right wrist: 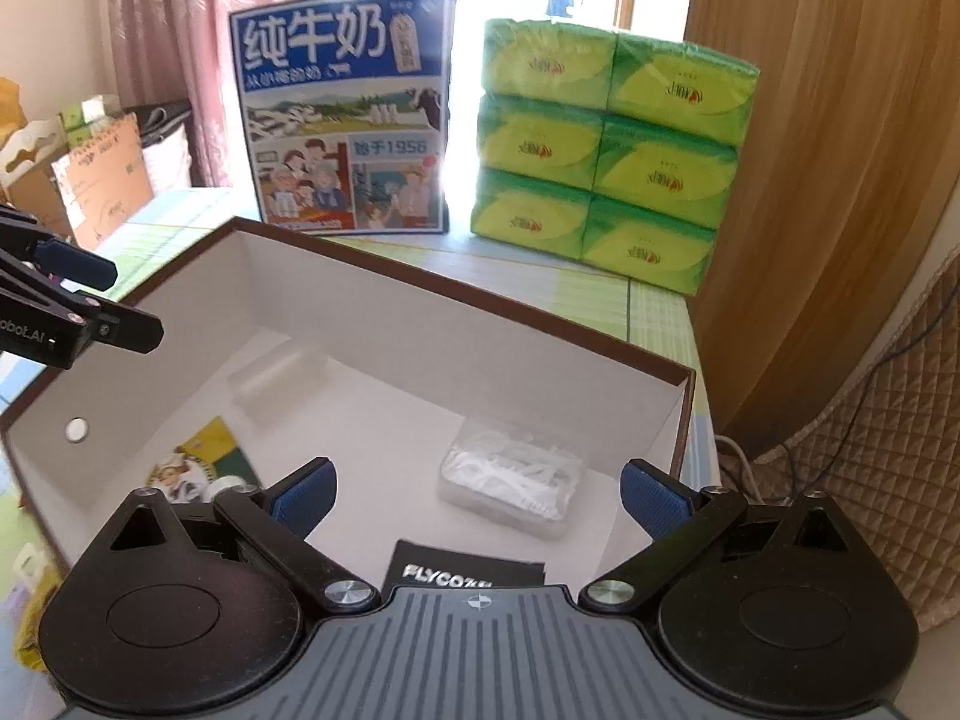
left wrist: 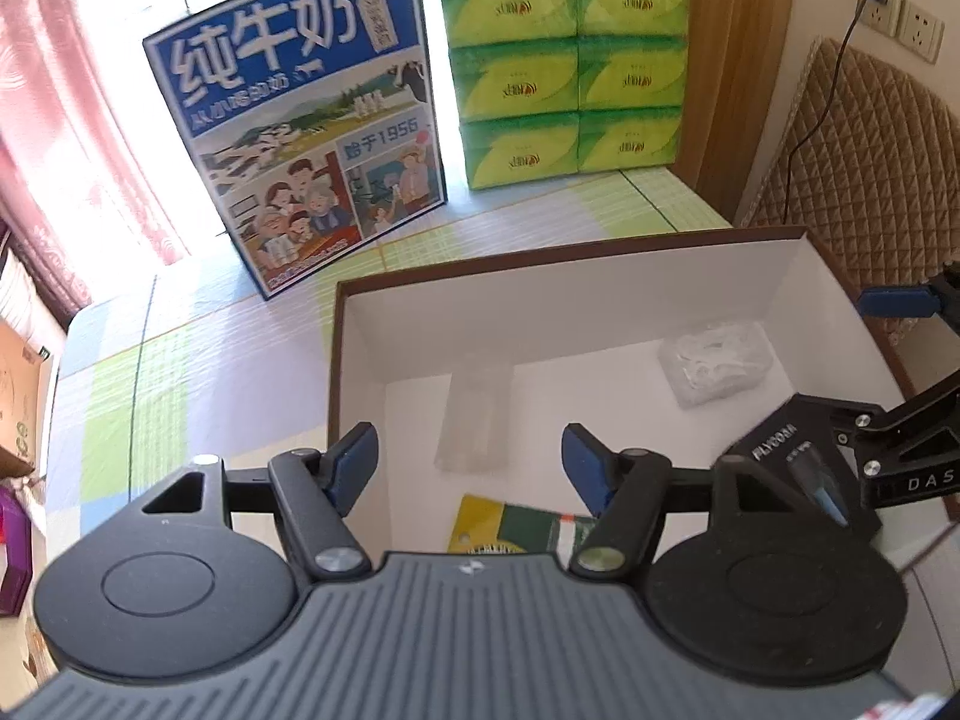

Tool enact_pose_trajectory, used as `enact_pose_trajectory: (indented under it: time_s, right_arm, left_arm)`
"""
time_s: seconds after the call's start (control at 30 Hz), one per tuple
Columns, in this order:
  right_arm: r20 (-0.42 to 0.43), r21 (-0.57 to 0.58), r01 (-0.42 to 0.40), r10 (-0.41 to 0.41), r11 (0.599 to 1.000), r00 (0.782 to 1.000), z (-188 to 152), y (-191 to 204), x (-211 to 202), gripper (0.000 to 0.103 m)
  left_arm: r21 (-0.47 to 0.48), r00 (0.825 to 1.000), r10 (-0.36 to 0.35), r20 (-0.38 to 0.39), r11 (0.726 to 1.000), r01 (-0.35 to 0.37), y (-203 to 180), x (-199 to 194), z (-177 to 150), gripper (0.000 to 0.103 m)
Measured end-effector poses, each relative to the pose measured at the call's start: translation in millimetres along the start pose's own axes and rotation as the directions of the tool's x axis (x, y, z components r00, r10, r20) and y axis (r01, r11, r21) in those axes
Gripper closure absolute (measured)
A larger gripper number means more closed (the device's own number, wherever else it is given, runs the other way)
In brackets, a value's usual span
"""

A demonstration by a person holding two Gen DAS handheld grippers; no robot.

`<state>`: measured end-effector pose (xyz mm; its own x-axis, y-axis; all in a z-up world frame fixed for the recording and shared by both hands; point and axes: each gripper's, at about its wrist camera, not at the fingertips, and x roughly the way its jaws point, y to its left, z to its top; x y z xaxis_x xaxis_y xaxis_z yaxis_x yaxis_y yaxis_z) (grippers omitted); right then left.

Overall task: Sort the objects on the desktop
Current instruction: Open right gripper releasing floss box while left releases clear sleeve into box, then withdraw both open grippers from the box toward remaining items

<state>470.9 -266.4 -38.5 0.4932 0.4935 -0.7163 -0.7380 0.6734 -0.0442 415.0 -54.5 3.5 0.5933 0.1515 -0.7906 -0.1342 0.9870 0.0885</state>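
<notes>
A brown-rimmed storage box [left wrist: 630, 238] [right wrist: 456, 288] with a white inside stands on the table. In it lie a clear case of floss picks [left wrist: 714, 360] [right wrist: 510, 480], an empty clear plastic case [left wrist: 474, 420] [right wrist: 276, 375], a yellow-green packet [left wrist: 510, 531] [right wrist: 198, 468] and a black FLYCO box [left wrist: 780, 450] [right wrist: 465, 570]. My left gripper [left wrist: 470, 462] [right wrist: 102, 294] hovers open over the box's near left part, holding nothing. My right gripper [right wrist: 477, 498] [left wrist: 858, 396] is open wide above the FLYCO box, its fingers apart from it.
A blue milk carton [left wrist: 300, 120] [right wrist: 348, 108] and a green pack of tissues [left wrist: 570, 66] [right wrist: 606, 150] stand behind the box on the checked tablecloth [left wrist: 180, 372]. A quilted brown cushion [left wrist: 870, 180] is at the right. Cardboard boxes [right wrist: 90, 180] sit at the left.
</notes>
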Motion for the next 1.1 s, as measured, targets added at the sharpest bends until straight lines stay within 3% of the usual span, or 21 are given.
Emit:
enact_pose_trajectory:
  time_s: [0.6, 1.1]
  right_arm:
    - [0.081, -0.034, -0.042, 0.045, 0.999, 0.996, -47.6, 26.0, -81.2, 0.005]
    - [0.144, -0.051, -0.035, 0.043, 0.998, 0.989, -72.4, 68.3, -124.8, 0.005]
  left_arm:
    - [-0.084, 0.998, 0.031, 0.056, 0.996, -0.026, -5.6, -95.4, -76.0, 0.036]
    - [-0.085, 0.995, -0.021, 0.093, 0.996, 0.029, -4.9, -132.3, -115.4, 0.034]
